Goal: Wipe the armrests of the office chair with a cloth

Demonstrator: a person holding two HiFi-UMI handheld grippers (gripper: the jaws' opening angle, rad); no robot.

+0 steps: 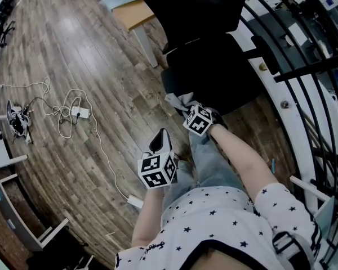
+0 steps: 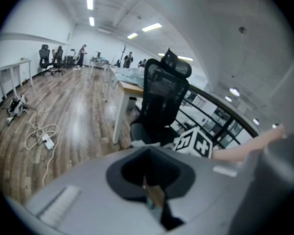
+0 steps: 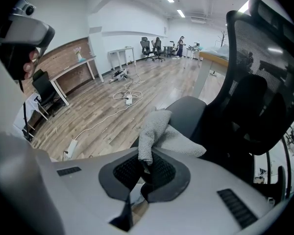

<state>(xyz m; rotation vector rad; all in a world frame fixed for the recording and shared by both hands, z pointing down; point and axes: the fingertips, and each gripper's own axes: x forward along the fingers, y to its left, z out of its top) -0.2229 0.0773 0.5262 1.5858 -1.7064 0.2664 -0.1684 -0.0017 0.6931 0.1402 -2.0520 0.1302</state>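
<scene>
Right gripper view showed the right gripper [image 3: 146, 168] clamped on the grey cloth [image 3: 159, 131], which draped ahead onto the armrest [image 3: 188, 111]. The left gripper [image 2: 149, 173] had its jaws together, empty.

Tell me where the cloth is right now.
In the right gripper view the grey cloth is pinched in the right gripper, its free end lying against the front edge of the office chair seat.

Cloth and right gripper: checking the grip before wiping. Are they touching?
Touching. In the right gripper view the right gripper has its jaws shut on the cloth.
</scene>
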